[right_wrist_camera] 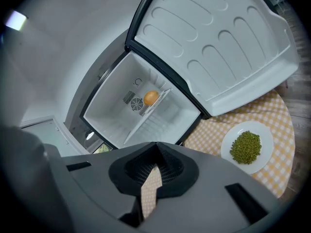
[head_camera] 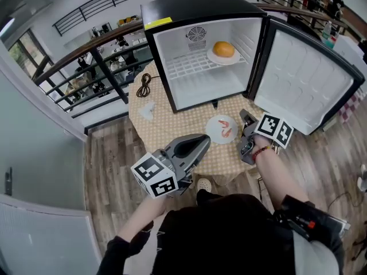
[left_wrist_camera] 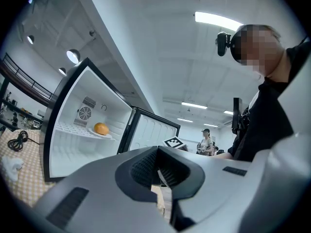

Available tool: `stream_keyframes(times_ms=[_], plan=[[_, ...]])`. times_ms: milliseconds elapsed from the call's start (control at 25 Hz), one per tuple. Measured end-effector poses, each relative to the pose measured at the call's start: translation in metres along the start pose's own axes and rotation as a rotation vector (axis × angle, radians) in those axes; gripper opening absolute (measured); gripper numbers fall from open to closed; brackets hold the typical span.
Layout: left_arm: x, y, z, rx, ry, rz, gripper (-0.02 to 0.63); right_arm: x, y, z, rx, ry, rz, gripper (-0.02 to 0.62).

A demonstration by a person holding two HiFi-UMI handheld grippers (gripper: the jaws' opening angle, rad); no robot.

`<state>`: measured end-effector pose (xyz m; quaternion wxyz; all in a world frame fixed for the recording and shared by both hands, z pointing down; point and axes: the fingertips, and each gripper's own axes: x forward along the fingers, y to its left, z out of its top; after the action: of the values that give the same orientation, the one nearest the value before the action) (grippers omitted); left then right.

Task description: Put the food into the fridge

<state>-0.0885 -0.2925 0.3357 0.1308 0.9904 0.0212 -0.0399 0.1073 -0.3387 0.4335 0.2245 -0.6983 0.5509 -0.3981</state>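
Left grey plastic gripper [head_camera: 205, 138] has its jaws pressed together with nothing between them, and it points level toward the fridge from the near edge of the table. The right grey plastic gripper [head_camera: 245, 118] is the same: jaws closed, nothing held. It is tilted a little downward, just to the right of a small white plate [head_camera: 213, 129] with a few pink shrimps [head_camera: 226, 132].

This plate lies on the round table with a yellow checkered cloth [head_camera: 155, 125], in front of the fridge. The right gripper view shows a second white plate [right_wrist_camera: 266, 152] with a heap of green peas [right_wrist_camera: 246, 147] on the same cloth, under the open door.

Behind stands the small black fridge with a white inside [head_camera: 195, 7], its door [head_camera: 304, 79] swung wide to the right. On its white wire shelf [head_camera: 189, 66] lies a round orange-coloured food [head_camera: 223, 48] on a white plate [head_camera: 213, 57] — the only food inside. A coiled black cable [head_camera: 144, 86] lies on the cloth, left of the fridge.
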Motion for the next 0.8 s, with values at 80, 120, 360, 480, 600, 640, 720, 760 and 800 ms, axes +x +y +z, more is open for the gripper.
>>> stream_keyframes(times_ms=[80,120,360,480,600,640,720,760,800], plan=[[-0.002,-0.004,-0.003,-0.005,0.001,0.003,0.012,-0.006,-0.001,-0.003,0.0,-0.001,0.002,0.015],[-0.004,-0.007,-0.004,-0.008,0.002,0.004,0.012,-0.008,-0.001,-0.005,-0.002,0.0,0.003,0.015],[-0.006,-0.018,-0.006,-0.022,-0.006,-0.007,0.012,-0.022,-0.004,-0.013,0.01,0.008,-0.003,0.015],[-0.007,-0.023,-0.008,-0.03,-0.01,-0.012,0.012,-0.029,-0.008,-0.018,0.004,0.012,-0.014,0.015],[-0.006,-0.026,-0.014,-0.027,-0.001,-0.021,0.012,-0.034,-0.011,-0.02,-0.006,0.012,-0.027,0.015],[-0.006,-0.027,-0.015,-0.029,0.001,-0.023,0.012,-0.034,-0.012,-0.021,-0.006,0.011,-0.03,0.015],[-0.006,-0.027,-0.016,-0.034,0.0,-0.025,0.012,-0.035,-0.013,-0.021,-0.003,0.008,-0.033,0.015],[-0.007,-0.026,-0.016,-0.035,-0.001,-0.025,0.012,-0.035,-0.013,-0.022,-0.002,0.007,-0.033,0.015],[-0.007,-0.025,-0.016,-0.036,-0.001,-0.025,0.012,-0.035,-0.013,-0.022,-0.003,0.007,-0.033,0.015]])
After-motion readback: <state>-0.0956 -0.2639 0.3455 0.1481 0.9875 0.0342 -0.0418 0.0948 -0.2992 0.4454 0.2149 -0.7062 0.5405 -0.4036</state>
